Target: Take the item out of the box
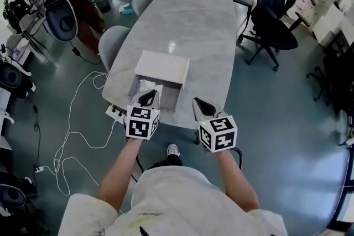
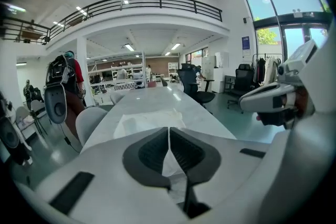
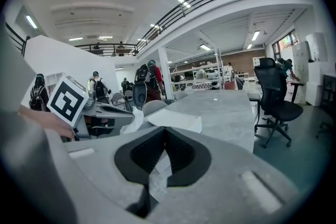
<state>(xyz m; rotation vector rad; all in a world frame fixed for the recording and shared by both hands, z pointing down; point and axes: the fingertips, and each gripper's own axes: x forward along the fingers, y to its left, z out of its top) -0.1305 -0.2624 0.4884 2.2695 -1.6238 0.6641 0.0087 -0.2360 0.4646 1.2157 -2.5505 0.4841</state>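
White box (image 1: 162, 67) on grey table (image 1: 193, 25), chairs (image 1: 113, 44) around; left gripper (image 1: 148, 98), right gripper (image 1: 202, 106): fingers closed, empty.

Open white box (image 1: 170, 95) upright, crumpled white paper (image 1: 147, 85) inside.

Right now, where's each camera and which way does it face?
Head view: on the head, steeply down at white box on grey table; forearms, left gripper, right gripper show.
Left gripper view: on left gripper, along its shut jaws up the table; right gripper at right.
Right gripper view: on right gripper, shut jaws, same heading; left gripper at left.
All share the box.
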